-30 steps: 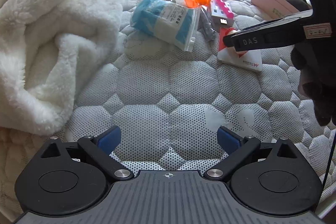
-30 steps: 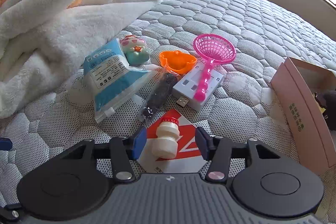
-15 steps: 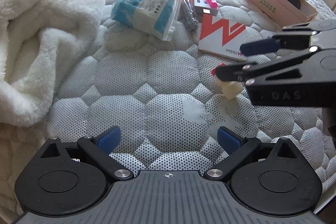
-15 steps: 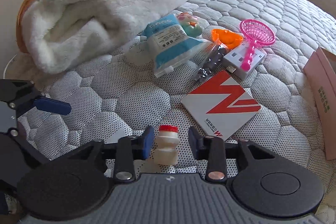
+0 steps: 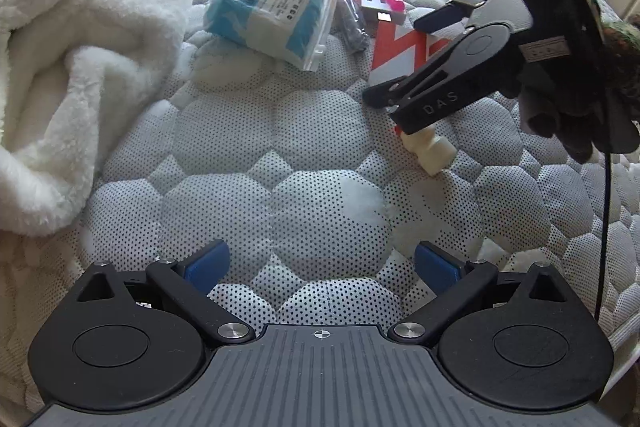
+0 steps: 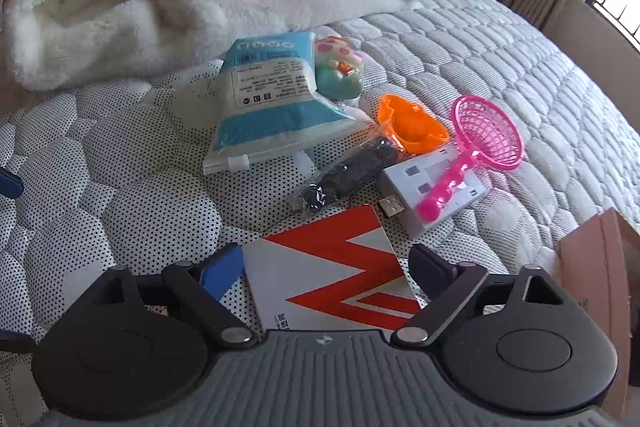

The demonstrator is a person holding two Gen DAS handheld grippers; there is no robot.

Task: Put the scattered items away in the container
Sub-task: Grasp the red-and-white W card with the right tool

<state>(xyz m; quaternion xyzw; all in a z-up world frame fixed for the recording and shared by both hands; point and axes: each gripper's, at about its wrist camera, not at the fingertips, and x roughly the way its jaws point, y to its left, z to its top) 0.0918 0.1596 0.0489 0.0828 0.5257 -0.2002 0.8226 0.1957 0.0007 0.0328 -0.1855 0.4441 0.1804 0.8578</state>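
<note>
One pink scoop (image 6: 489,131), one orange mould (image 6: 412,124), one white bottle (image 5: 430,149), two tools

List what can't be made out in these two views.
- Pink box, right wrist view: cut off by the frame edge and gripper body; contents unseen.
- Small bottle, left wrist view: cap hidden behind the right gripper, whose jaws are opening; absent from right view.
- Toy figure: partly behind the blue packet.
- Card print: too small.

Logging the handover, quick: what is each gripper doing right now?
Left gripper: open, nothing between its jaws.
Right gripper: jaws opening, holding nothing; the small bottle lies on the mattress.
</note>
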